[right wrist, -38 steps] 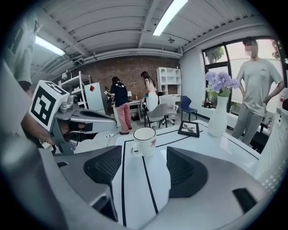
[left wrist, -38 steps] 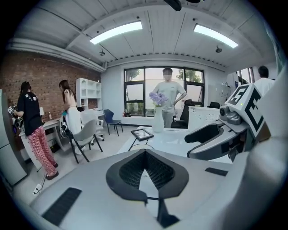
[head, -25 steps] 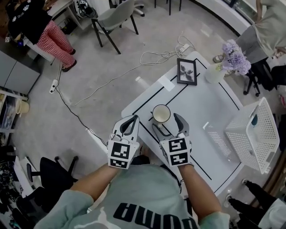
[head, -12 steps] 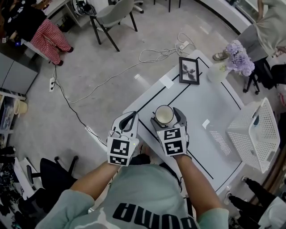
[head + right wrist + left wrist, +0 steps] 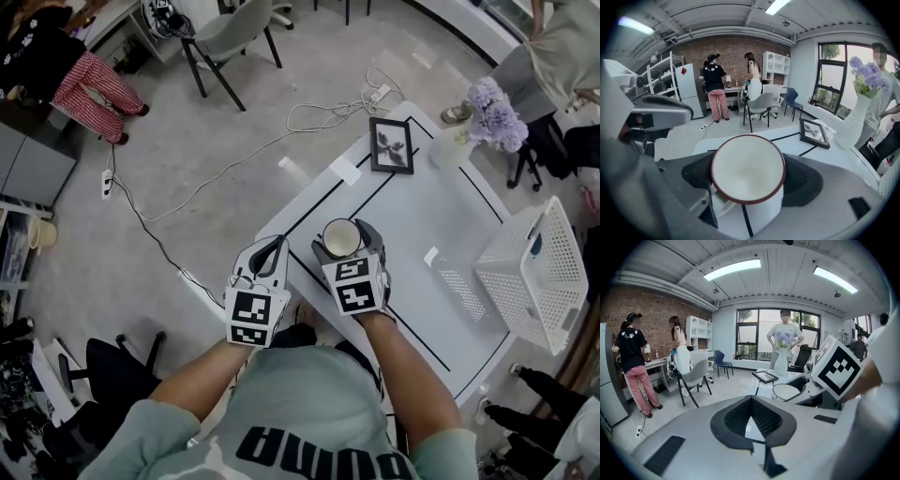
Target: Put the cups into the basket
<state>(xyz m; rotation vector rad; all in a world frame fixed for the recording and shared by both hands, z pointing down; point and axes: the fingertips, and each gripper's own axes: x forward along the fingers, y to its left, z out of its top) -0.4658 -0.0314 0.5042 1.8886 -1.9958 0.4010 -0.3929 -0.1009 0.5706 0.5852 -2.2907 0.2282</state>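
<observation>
White cup (image 5: pixel 339 237), dark-red rim, upright on table (image 5: pixel 431 216). Right tool (image 5: pixel 750 177), jaws just opened wide, straddles it. Left tool (image 5: pixel 277 248) closed, empty.

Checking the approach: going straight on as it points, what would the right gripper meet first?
The white cup, upright between the right gripper's jaws, which have just been opening; contact is unclear.

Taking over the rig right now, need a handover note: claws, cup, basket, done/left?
Left claw: shut, empty, beside the table.
Right claw: jaws have just been opening; they straddle the cup, with no grip yet.
Cup: upright on the table's near corner.
Basket: at the table's right end. There's a dark item inside, can't tell what.
Done: nothing certain.
Left: close on the cup, carry it to the basket, release.
</observation>
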